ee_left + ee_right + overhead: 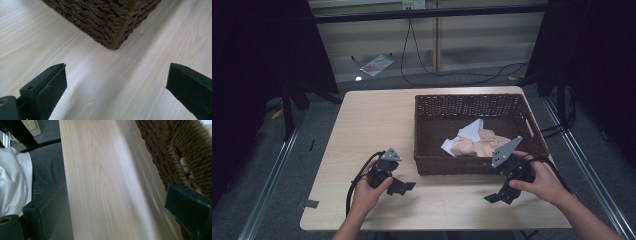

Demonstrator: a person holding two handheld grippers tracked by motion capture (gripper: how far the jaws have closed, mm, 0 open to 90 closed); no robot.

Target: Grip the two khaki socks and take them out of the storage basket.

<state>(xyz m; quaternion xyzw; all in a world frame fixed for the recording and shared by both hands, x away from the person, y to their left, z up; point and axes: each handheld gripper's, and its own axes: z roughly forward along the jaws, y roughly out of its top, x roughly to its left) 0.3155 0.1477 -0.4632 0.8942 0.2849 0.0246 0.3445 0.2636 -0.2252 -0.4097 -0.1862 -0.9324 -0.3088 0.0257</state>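
A dark brown wicker basket (pixel 428 105) stands on the right half of the light wood table (pixel 372 120). Inside it lie crumpled cloths, one white (pixel 472 131) and one peach (pixel 479 146). My left gripper (pixel 401 186) hovers over the table just left of the basket's near left corner (pixel 112 42), jaws open and empty. My right gripper (pixel 501 195) sits in front of the basket's near right corner, tilted down, jaws open with nothing between them; the basket wall (pixel 175 150) runs along its right side.
Bare tabletop stretches left of the basket and along the front edge. Black cables (pixel 422 60) trail on the floor behind the table. A person's white sleeve (pixel 12 180) and dark floor lie past the table's edge in the right gripper view.
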